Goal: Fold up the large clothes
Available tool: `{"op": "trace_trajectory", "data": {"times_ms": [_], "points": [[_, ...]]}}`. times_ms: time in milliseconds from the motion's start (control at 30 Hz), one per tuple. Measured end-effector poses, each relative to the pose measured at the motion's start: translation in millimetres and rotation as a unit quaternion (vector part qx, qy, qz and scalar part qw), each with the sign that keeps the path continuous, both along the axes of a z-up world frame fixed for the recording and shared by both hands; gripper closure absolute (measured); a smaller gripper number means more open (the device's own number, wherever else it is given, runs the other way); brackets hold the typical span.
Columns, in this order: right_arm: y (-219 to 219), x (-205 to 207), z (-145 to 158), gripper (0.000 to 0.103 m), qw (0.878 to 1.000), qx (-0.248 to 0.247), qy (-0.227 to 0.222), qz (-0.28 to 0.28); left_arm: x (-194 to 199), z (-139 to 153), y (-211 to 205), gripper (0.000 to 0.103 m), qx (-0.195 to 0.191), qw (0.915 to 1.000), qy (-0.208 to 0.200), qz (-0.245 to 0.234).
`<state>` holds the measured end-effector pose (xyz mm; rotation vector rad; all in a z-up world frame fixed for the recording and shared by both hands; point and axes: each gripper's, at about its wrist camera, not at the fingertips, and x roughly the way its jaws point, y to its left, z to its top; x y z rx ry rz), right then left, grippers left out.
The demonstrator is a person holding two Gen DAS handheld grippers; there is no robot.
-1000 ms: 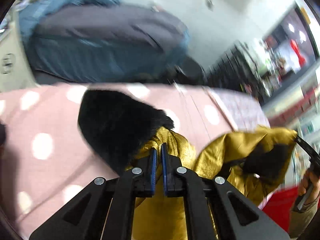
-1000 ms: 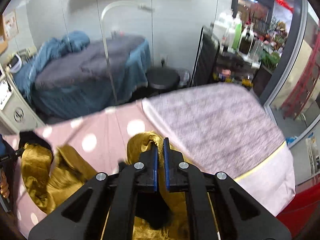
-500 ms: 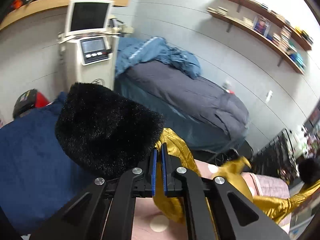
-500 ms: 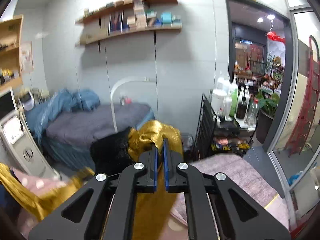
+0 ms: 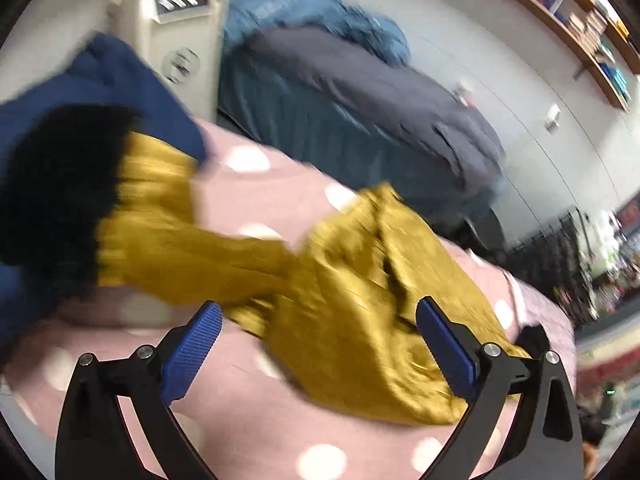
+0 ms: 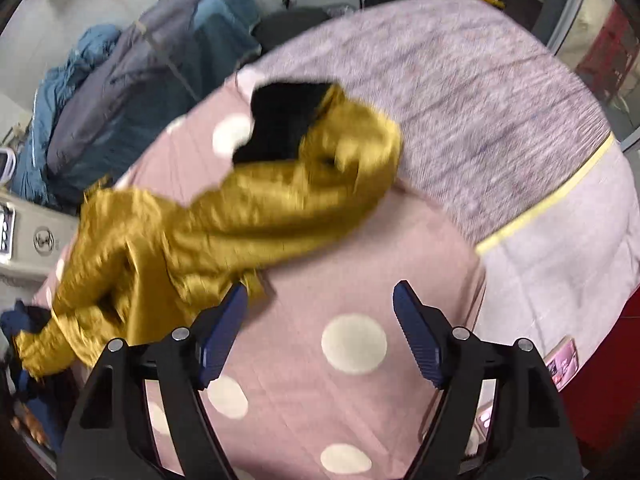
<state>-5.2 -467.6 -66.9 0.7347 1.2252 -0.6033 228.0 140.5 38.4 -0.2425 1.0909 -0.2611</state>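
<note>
A mustard-gold satin jacket [image 5: 360, 280] with black fur cuffs [image 5: 52, 184] lies spread and crumpled on the pink white-spotted blanket [image 5: 260, 184]. My left gripper [image 5: 318, 308] hangs just above it. Its jaws are opening wide, and the jacket's body shows between the blue pads without being pressed. In the right wrist view the jacket [image 6: 240, 220] stretches from lower left up to a black fur cuff [image 6: 288, 120]. My right gripper [image 6: 320, 288] is opening over bare pink blanket [image 6: 320, 400]. Only the jacket's hem sits by its left pad [image 6: 224, 328].
A dark blue cloth [image 5: 100, 80] lies at the blanket's left end. Behind stand a grey-and-teal treatment bed [image 5: 360, 92] and a cream machine [image 5: 172, 32]. A lilac-grey blanket [image 6: 460, 100] covers the bed's right part. A black rack [image 5: 560, 252] stands far right.
Both grippers were shut on the jacket and held it up in the air. Now both have let go and stand open, and the jacket lies on the pink blanket.
</note>
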Motion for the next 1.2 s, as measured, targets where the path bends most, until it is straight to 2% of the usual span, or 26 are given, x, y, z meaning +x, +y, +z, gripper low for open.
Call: {"op": "trace_trajectory", "data": {"times_ms": [67, 200, 233, 300, 367, 400, 467, 567, 667, 700, 767, 833, 867, 900, 933, 1000, 1067, 1133, 1167, 1200], "points": [[15.6, -3.4, -10.1, 0.028, 1.000, 0.011, 0.005, 0.018, 9.2, -15.6, -28.0, 0.007, -0.002, 0.9992, 0.015, -0.038], [40.4, -0.6, -11.3, 0.028, 0.999, 0.014, 0.002, 0.044, 44.5, -58.4, -98.6, 0.007, -0.003, 0.9925, 0.076, -0.095], [46.2, -0.6, -9.2, 0.028, 0.999, 0.011, 0.001, 0.051, 49.3, -70.2, -113.9, 0.007, 0.010, 0.9902, 0.088, -0.108], [56.7, -0.6, -4.7, 0.028, 0.998, 0.005, -0.005, 0.063, 56.3, -99.7, -148.0, 0.012, 0.071, 0.9811, 0.114, -0.139], [62.2, 2.4, -1.2, 0.028, 0.997, -0.005, -0.006, 0.079, 53.5, -117.4, -168.8, 0.057, 0.092, 0.9732, 0.129, -0.166], [67.1, 2.6, 0.8, 0.028, 0.996, -0.013, -0.003, 0.089, 46.4, -122.3, -177.0, 0.062, 0.100, 0.9698, 0.137, -0.175], [69.4, 4.4, 1.4, 0.028, 0.995, -0.027, 0.003, 0.099, 30.7, -119.5, -187.2, 0.087, 0.103, 0.9657, 0.124, -0.203], [74.1, 5.8, 1.0, 0.028, 0.993, -0.024, 0.009, 0.112, -7.3, -97.8, -197.4, 0.092, 0.105, 0.9547, 0.090, -0.264], [80.1, 11.6, -1.1, 0.028, 0.992, 0.011, -0.004, 0.122, -61.0, -58.4, -191.9, 0.094, 0.041, 0.9426, 0.073, -0.323], [83.1, 15.3, -3.2, 0.028, 0.992, 0.043, -0.015, 0.121, -75.9, -52.1, -191.1, 0.094, 0.031, 0.9379, 0.069, -0.339], [89.8, 22.1, -11.2, 0.028, 0.986, 0.117, -0.038, 0.116, -115.7, -31.5, -191.7, 0.095, 0.007, 0.9222, 0.063, -0.381], [101.2, 29.6, -25.3, 0.023, 0.972, 0.202, -0.046, 0.109, -163.9, -13.5, -196.1, 0.095, -0.026, 0.8934, 0.066, -0.444], [109.5, 31.9, -34.2, 0.023, 0.963, 0.246, -0.044, 0.106, -179.4, -7.6, -198.3, 0.095, -0.031, 0.8837, 0.062, -0.463], [120.4, 32.3, -43.8, 0.023, 0.948, 0.299, -0.046, 0.099, -203.9, -0.7, -202.6, 0.095, -0.034, 0.8663, 0.055, -0.495], [127.9, 31.0, -49.0, 0.023, 0.935, 0.337, -0.054, 0.093, -222.1, 3.4, -206.8, 0.095, -0.027, 0.8529, 0.045, -0.519], [144.9, 24.4, -57.5, 0.023, 0.907, 0.409, -0.066, 0.080, -245.4, 7.9, -216.3, 0.095, -0.006, 0.8359, 0.025, -0.548], [152.7, 15.1, -60.3, 0.024, 0.900, 0.425, -0.061, 0.076, -253.7, 1.9, -217.9, 0.094, -0.010, 0.8287, 0.046, -0.558], [158.3, 4.0, -60.4, 0.051, 0.903, 0.417, -0.053, 0.091, -260.0, -3.3, -218.5, 0.094, -0.014, 0.8221, 0.063, -0.566], [159.4, -2.1, -59.5, 0.081, 0.902, 0.417, -0.056, 0.095, -267.4, -6.8, -218.6, 0.093, -0.013, 0.8171, 0.068, -0.572], [159.7, -10.6, -58.6, 0.091, 0.901, 0.418, -0.058, 0.096, -266.7, -10.0, -218.2, 0.092, -0.013, 0.8135, 0.074, -0.577]]}}
